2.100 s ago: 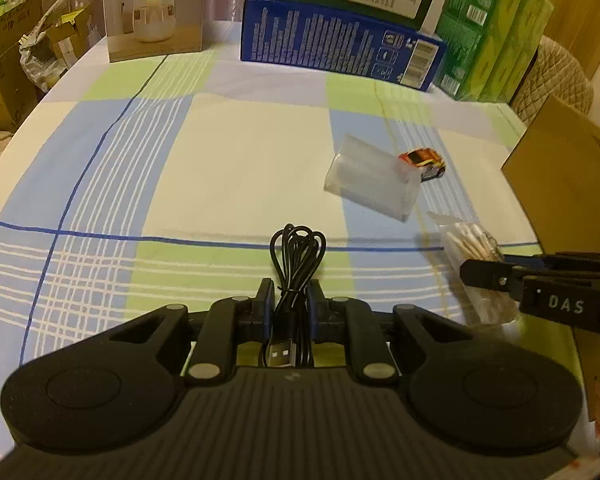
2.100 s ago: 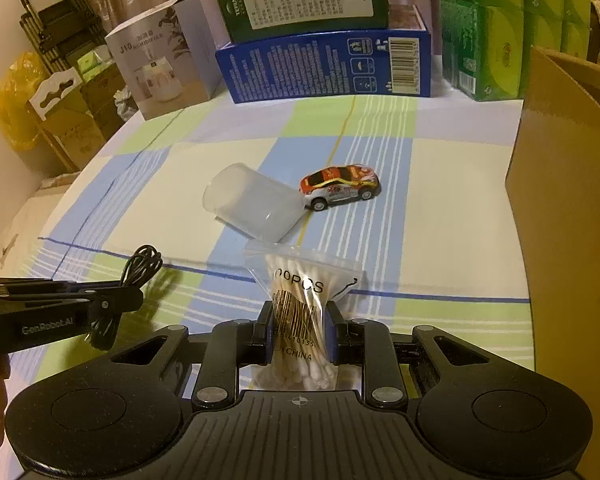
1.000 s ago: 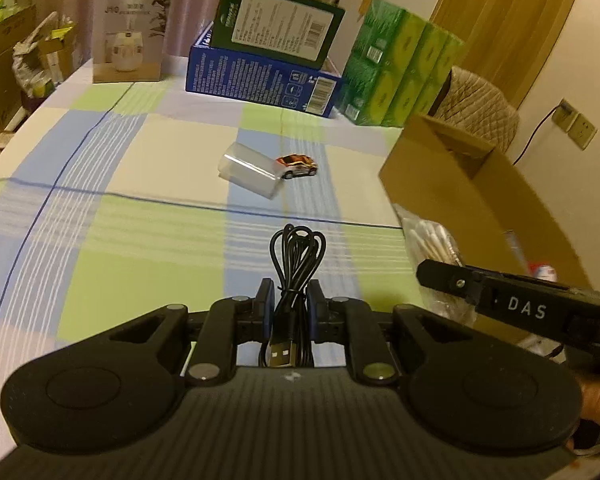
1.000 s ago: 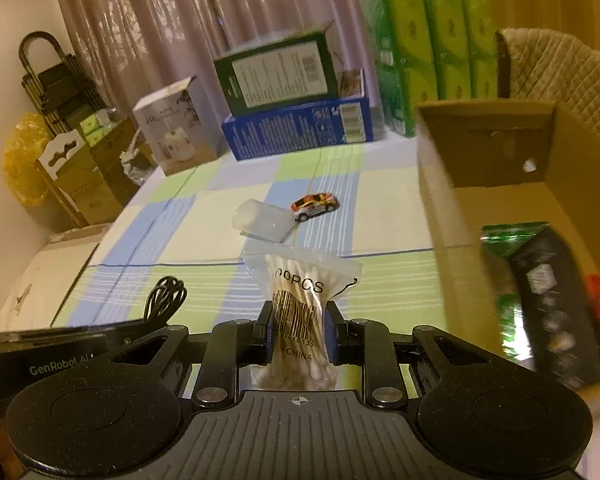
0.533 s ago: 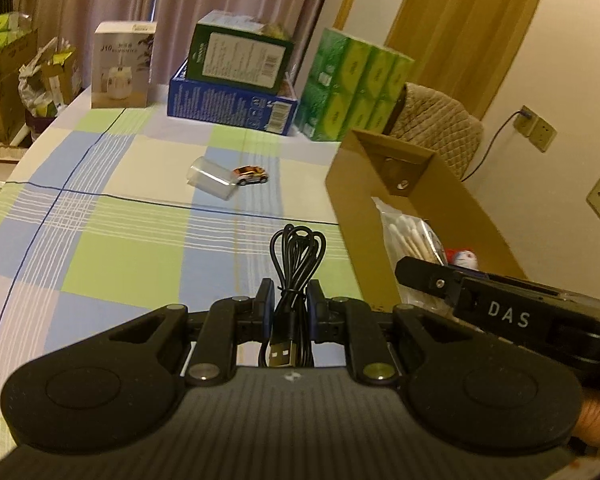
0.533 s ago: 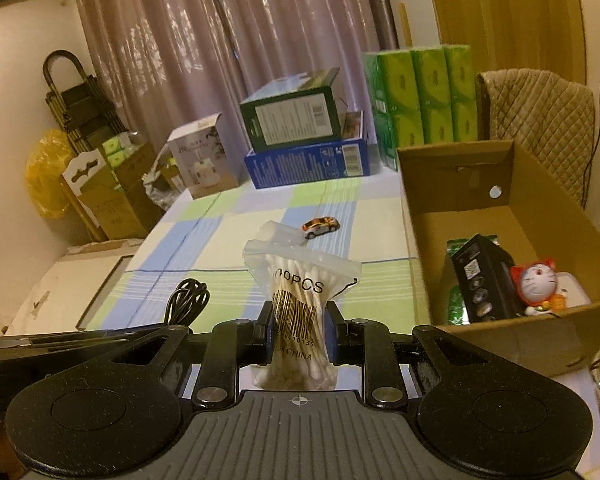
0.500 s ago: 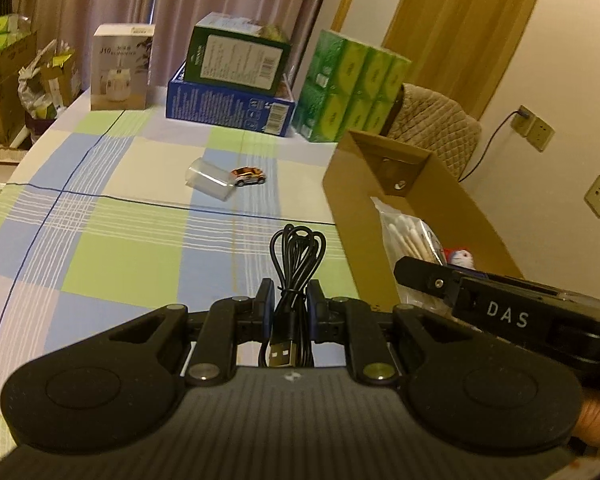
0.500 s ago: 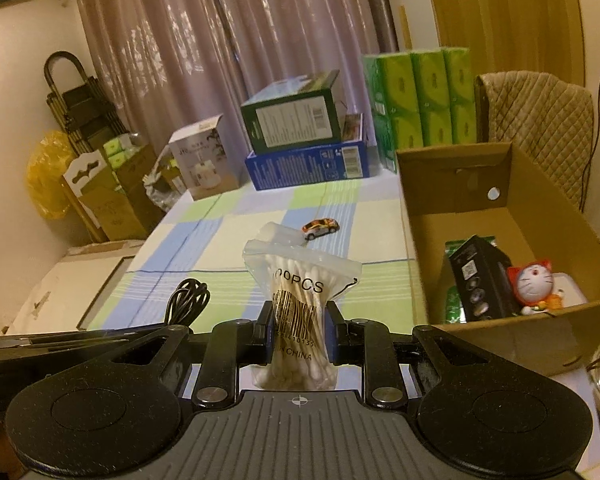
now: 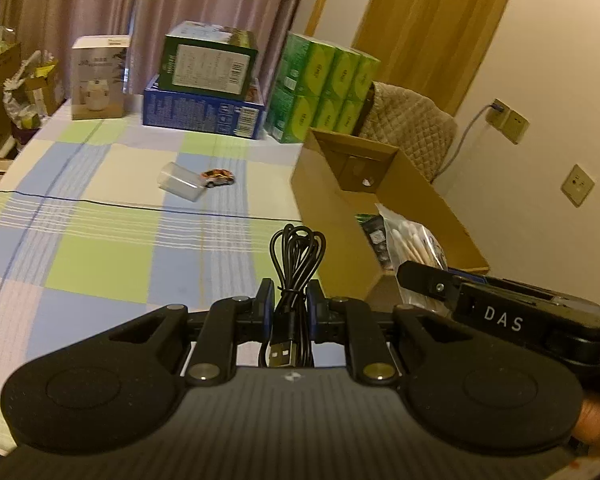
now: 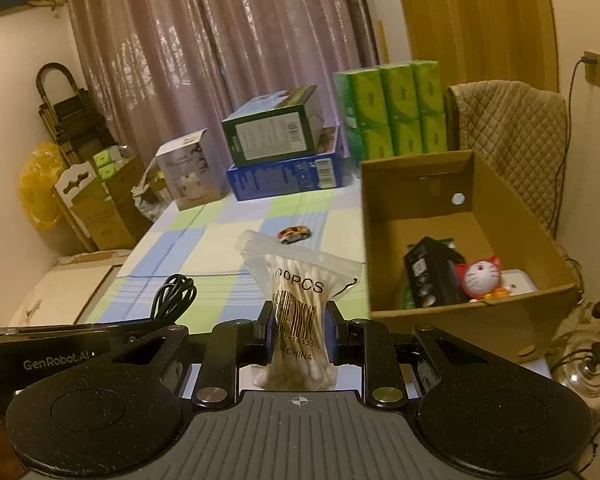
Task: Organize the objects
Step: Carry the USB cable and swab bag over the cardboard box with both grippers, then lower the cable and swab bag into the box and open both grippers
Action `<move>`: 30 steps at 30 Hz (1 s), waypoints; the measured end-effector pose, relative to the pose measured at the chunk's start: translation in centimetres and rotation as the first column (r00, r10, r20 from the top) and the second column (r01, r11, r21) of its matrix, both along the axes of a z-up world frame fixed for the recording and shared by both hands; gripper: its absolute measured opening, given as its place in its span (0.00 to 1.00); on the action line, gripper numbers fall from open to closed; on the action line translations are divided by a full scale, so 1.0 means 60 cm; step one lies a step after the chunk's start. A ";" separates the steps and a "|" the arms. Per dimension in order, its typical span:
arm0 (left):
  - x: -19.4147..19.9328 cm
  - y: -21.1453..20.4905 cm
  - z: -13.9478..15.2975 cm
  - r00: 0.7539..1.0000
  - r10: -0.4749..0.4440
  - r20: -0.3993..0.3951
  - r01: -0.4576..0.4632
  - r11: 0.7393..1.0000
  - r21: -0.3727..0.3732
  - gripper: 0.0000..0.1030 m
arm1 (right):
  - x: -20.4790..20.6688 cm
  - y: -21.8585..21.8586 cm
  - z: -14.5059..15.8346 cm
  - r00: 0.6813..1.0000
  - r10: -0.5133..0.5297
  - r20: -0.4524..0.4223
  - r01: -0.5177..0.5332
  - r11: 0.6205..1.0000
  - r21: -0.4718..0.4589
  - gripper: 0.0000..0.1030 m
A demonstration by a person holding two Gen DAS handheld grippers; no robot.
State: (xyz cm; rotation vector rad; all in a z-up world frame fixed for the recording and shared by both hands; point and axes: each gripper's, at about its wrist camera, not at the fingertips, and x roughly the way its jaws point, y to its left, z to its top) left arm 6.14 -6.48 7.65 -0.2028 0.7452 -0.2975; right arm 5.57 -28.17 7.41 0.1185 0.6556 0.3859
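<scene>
So both hands are full here. The left hand-held gripper (image 9: 291, 294) is clamped on a coiled black USB cable (image 9: 296, 256), loops sticking up past the fingertips and the USB plug dangling down toward the camera, all held up in the air above the near part of the desk (image 9: 100, 216) with its blue, green and white checked cloth. The right hand-held gripper (image 10: 299, 330) is pinching a clear zip bag of cotton swabs (image 10: 300, 300) around its middle, bag upright, "PCS" and a barcode facing the camera; from the left wrist view that bag sits just over the near end of the cardboard box (image 9: 332, 200). The box stands open at the right side of the desk, and from the right wrist view you can see a black packet (image 10: 430, 276), a red and white cat figure (image 10: 480, 278) and something white behind it already inside, plus a bit of green packaging underneath. Still out on the cloth, well away from both grippers: a clear plastic container lying on its side (image 9: 182, 187) with a little orange toy car (image 9: 219, 177) right next to it, maybe touching, hard to say. At the far edge there's a blue box (image 9: 204, 114) with a green box (image 9: 208, 62) stacked on top, a white product box (image 9: 98, 80) to the left, and a block of green tissue packs (image 9: 324, 92) to the right.
</scene>
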 end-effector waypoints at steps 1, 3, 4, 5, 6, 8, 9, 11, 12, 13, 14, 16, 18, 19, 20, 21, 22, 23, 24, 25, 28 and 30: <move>0.003 -0.008 -0.001 1.000 -0.012 -0.008 0.012 1.000 -0.004 0.12 | 0.001 -0.008 0.000 1.000 -0.004 0.002 0.004 1.000 -0.007 0.20; 0.008 -0.022 -0.002 0.999 -0.028 -0.017 0.028 0.999 -0.018 0.12 | 0.002 -0.028 0.002 1.000 -0.026 0.005 0.026 1.000 -0.008 0.20; 0.012 -0.032 -0.002 0.999 -0.036 -0.019 0.035 0.999 -0.022 0.12 | 0.003 -0.039 0.002 0.999 -0.039 0.005 0.039 0.999 -0.008 0.20; 0.015 -0.040 -0.001 0.999 -0.045 -0.020 0.045 0.999 -0.022 0.12 | 0.005 -0.050 0.003 0.999 -0.049 0.005 0.049 0.999 -0.010 0.20; 0.019 -0.050 0.000 0.998 -0.057 -0.020 0.057 0.998 -0.022 0.12 | 0.006 -0.061 0.003 0.998 -0.060 0.006 0.060 0.998 -0.012 0.20; 0.026 -0.070 0.000 0.997 -0.080 -0.018 0.080 0.997 -0.020 0.12 | 0.010 -0.084 0.006 0.997 -0.083 0.009 0.083 0.996 -0.017 0.20; 0.031 -0.082 0.001 0.996 -0.092 -0.017 0.091 0.996 -0.017 0.12 | 0.012 -0.096 0.008 0.995 -0.095 0.012 0.095 0.995 -0.021 0.20; 0.042 -0.102 0.002 0.994 -0.109 -0.016 0.109 0.994 -0.018 0.12 | 0.018 -0.119 0.011 0.993 -0.119 0.017 0.120 0.992 -0.025 0.20; 0.048 -0.112 0.003 0.993 -0.118 -0.016 0.118 0.993 -0.022 0.12 | 0.022 -0.130 0.013 0.991 -0.131 0.016 0.131 0.991 -0.023 0.20; 0.053 -0.120 0.003 0.992 -0.125 -0.016 0.124 0.992 -0.025 0.12 | 0.026 -0.141 0.015 0.990 -0.141 0.016 0.141 0.990 -0.021 0.20; 0.060 -0.131 0.003 0.991 -0.132 -0.016 0.131 0.991 -0.026 0.12 | 0.030 -0.149 0.017 0.989 -0.148 0.019 0.148 0.989 -0.023 0.20; 0.074 -0.150 0.003 0.990 -0.142 -0.014 0.141 0.990 -0.025 0.12 | 0.042 -0.163 0.022 0.987 -0.158 0.025 0.159 0.987 -0.027 0.20; 0.089 -0.165 0.002 0.989 -0.147 -0.016 0.146 0.989 -0.026 0.12 | 0.057 -0.174 0.026 0.986 -0.166 0.028 0.166 0.986 -0.028 0.20; 0.099 -0.174 0.000 0.989 -0.149 -0.020 0.149 0.988 -0.030 0.12 | 0.063 -0.178 0.027 0.985 -0.168 0.030 0.169 0.985 -0.028 0.20; 0.107 -0.180 -0.002 0.989 -0.149 -0.023 0.149 0.988 -0.032 0.12 | 0.072 -0.183 0.028 0.985 -0.170 0.031 0.171 0.985 -0.028 0.20; 0.116 -0.186 -0.004 0.988 -0.150 -0.026 0.149 0.988 -0.030 0.12 | 0.081 -0.187 0.028 0.984 -0.174 0.030 0.174 0.984 -0.027 0.20; 0.126 -0.191 -0.006 0.988 -0.149 -0.028 0.149 0.989 -0.028 0.12 | 0.090 -0.192 0.028 0.983 -0.179 0.028 0.180 0.983 -0.026 0.20; 0.135 -0.195 -0.009 0.988 -0.149 -0.030 0.149 0.989 -0.026 0.12 | 0.098 -0.198 0.027 0.983 -0.184 0.026 0.184 0.983 -0.025 0.20; 0.146 -0.200 -0.013 0.988 -0.149 -0.034 0.148 0.989 -0.026 0.12 | 0.108 -0.202 0.025 0.982 -0.189 0.022 0.189 0.982 -0.024 0.20; 0.156 -0.204 -0.017 0.988 -0.148 -0.038 0.147 0.989 -0.023 0.12 | 0.115 -0.208 0.023 0.981 -0.193 0.018 0.193 0.981 -0.022 0.20; 0.185 -0.214 -0.027 0.988 -0.149 -0.050 0.148 0.989 -0.024 0.12 | 0.136 -0.217 0.016 0.980 -0.201 0.007 0.201 0.979 -0.018 0.20; 0.198 -0.221 -0.032 0.987 -0.151 -0.052 0.150 0.988 -0.028 0.12 | 0.149 -0.218 0.010 0.979 -0.203 0.003 0.203 0.979 -0.021 0.20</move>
